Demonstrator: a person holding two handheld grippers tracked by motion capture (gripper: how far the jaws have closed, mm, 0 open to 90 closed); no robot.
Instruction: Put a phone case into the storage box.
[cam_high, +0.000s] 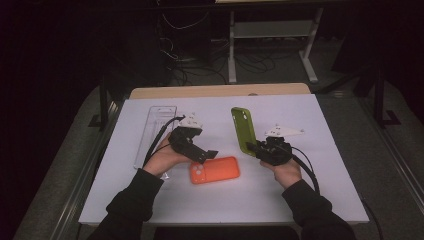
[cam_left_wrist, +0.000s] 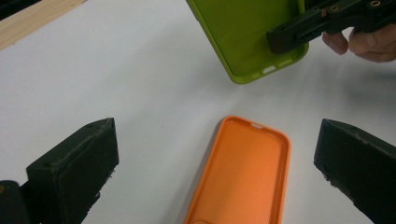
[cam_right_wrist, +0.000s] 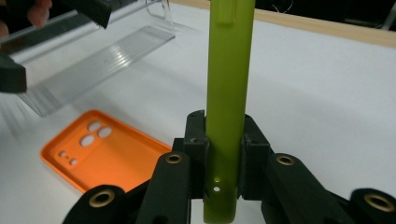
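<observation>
Two phone cases, green case (cam_high: 243, 129) in right tool (cam_high: 256, 148) (no readable txt).

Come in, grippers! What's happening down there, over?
Right gripper shut on green case, held up. Left gripper open above orange case, lying flat. Nothing between them.

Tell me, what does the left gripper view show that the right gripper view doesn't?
The left gripper view alone shows the left gripper open above the orange case, and the hollow inside of the green case. The right gripper view alone shows the clear tray and the right gripper shut on the green case's edge. Both show the two cases and the white table.
</observation>
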